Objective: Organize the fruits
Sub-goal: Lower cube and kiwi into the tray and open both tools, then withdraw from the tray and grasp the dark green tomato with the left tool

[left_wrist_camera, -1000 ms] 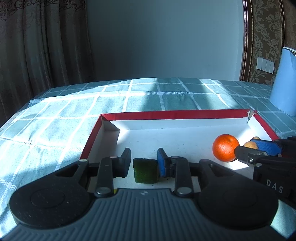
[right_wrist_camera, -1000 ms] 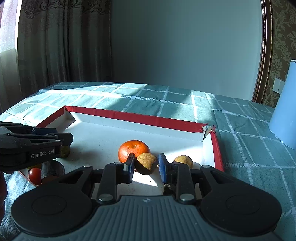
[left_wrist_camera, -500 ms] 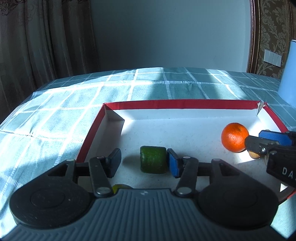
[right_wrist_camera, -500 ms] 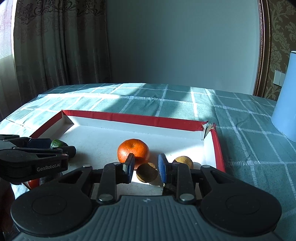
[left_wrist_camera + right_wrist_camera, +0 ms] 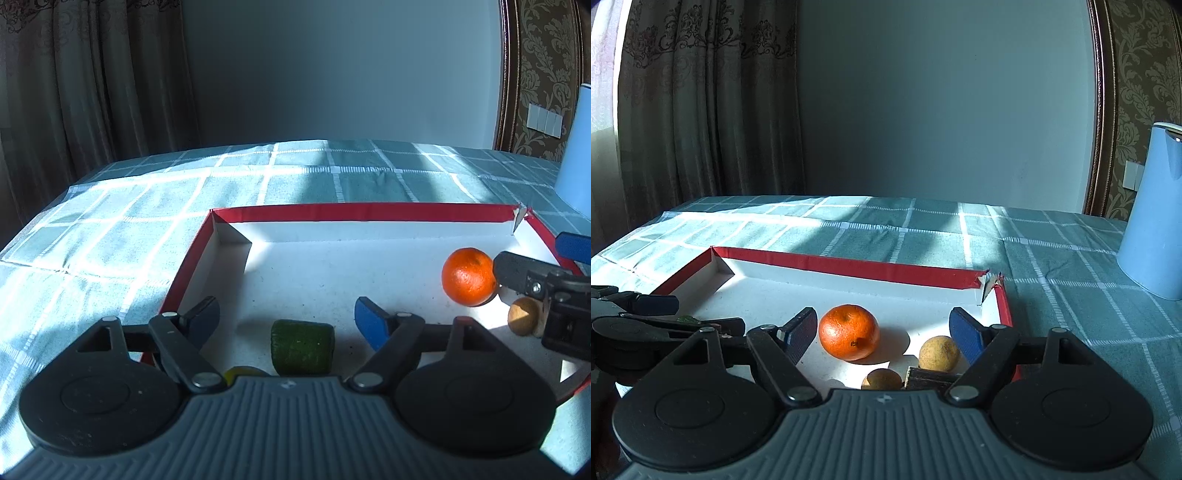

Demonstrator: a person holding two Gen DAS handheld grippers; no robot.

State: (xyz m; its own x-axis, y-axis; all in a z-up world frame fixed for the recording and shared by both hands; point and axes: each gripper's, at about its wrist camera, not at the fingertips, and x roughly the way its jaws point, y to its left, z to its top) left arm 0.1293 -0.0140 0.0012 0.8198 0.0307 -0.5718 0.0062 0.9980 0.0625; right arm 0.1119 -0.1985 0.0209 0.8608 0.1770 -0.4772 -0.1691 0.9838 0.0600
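A: Left tool [image 5: 286,319] — we log it spread wide, gripping nothing. Green fruit piece [image 5: 302,347] sits on the tray floor between the fingers, touching neither.

B: Agreed. Right tool [image 5: 886,332] also wide apart, empty. Orange [image 5: 849,331] lies between its fingers, closer to the 9 o'clock one; we can't tell if it touches.

A: Tray [image 5: 354,211], red rim, white floor, on the checked surface [image 5: 147,221]. In the left view the orange [image 5: 469,276] is at 3 o'clock, right tool [image 5: 535,266] just beside it.

B: Two small brown fruits in the right view: one [image 5: 939,353] by the blue finger, one [image 5: 881,379] at 6 o'clock, partly hidden. Yellow bit [image 5: 242,371] under the left tool, unclear. Blue container [image 5: 1152,214] at 3 o'clock, well apart from the tray.
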